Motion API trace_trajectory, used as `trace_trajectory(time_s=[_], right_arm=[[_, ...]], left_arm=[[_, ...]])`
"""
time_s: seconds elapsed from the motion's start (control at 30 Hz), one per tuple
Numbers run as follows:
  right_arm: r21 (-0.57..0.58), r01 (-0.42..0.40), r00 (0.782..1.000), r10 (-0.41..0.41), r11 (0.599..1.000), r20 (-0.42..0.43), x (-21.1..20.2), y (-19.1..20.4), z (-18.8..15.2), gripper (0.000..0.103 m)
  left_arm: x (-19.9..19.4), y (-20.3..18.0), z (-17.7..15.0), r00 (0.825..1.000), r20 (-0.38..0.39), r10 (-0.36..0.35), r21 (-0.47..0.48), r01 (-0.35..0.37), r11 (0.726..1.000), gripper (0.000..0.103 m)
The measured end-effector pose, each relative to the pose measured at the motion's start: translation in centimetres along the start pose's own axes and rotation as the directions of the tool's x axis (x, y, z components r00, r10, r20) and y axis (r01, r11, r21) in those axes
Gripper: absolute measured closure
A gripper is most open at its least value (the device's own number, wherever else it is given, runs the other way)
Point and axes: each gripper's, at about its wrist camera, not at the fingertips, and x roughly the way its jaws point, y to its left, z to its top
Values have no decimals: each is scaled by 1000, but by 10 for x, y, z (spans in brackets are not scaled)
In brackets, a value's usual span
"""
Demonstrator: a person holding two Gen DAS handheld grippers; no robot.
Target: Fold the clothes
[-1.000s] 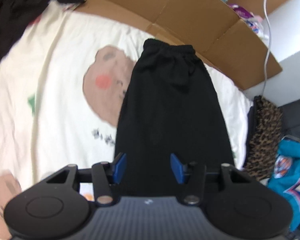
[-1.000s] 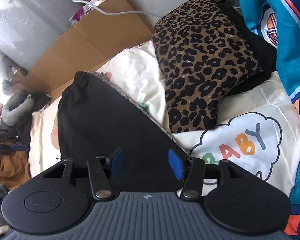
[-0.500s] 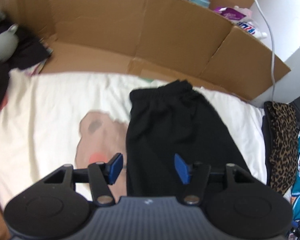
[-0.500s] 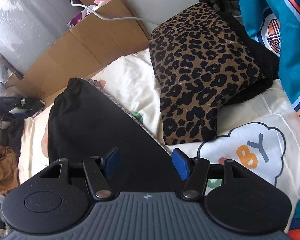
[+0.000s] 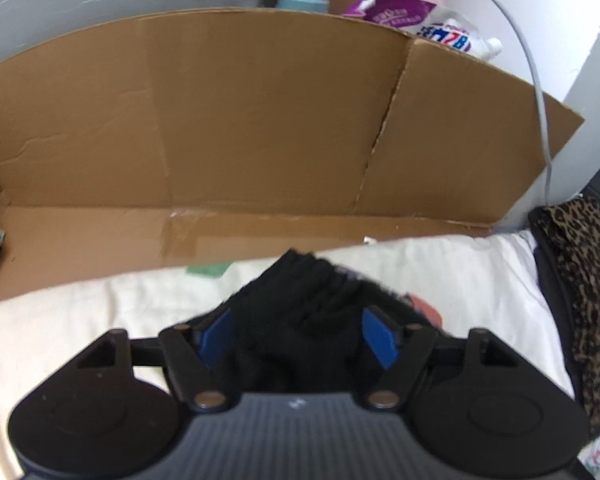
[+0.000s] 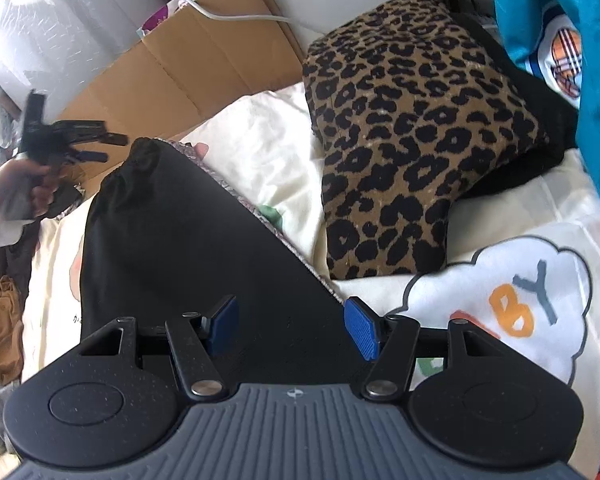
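1. The black garment [image 6: 180,248] — trousers or a skirt, I cannot tell which — lies flat on the cream printed bedsheet [image 6: 260,148], its gathered waistband [image 5: 312,276] at the far end near the cardboard sheet [image 5: 260,120].

2. My left jaws [image 5: 296,340] have just been opening and now stand spread over the waistband. Black fabric sits between the blue pads [image 5: 376,336], but I cannot see them pressing on it, so I count nothing as held.

3. My right jaws [image 6: 288,328] are spread too, low over the near end of the garment by its right edge, pinching nothing. In this view the left jaws show far off to the left, in the person's hand [image 6: 24,188].

4. I judge the step in hand to be taking both ends for a lengthwise fold — waistband brought toward the near end.

5. What could go wrong:
   - The waistband is bunched and thick; closing on its top layer alone would let the lower layers drag and skew the fold.
   - Going too deep could catch the bedsheet along with the fabric and haul it up.
   - The right jaws sit close to the edge; closing there may snag only the hem and let it slip.
   - The leopard-print cloth [image 6: 412,128] lies just right of the garment, so a wide swing might disturb it.
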Motion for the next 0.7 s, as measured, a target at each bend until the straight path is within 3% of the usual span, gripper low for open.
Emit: trace_trajectory(time_s=[0.2, 0.47, 0.53, 0.7], right_arm=[[18, 33, 999, -33, 999, -10, -4, -14, -3, 37], [49, 87, 994, -83, 995, -78, -1, -27, -22, 37], [60, 90, 992, -85, 994, -89, -1, -30, -25, 37], [49, 95, 991, -90, 994, -99, 1, -28, -27, 37]], left_arm=[[27, -20, 2, 999, -32, 8, 95, -5, 995, 25], [53, -12, -1, 996, -45, 74, 153, -67, 986, 26], [57, -9, -3, 996, -38, 85, 176, -77, 981, 30], [59, 3, 0, 997, -23, 67, 129, -64, 990, 48]])
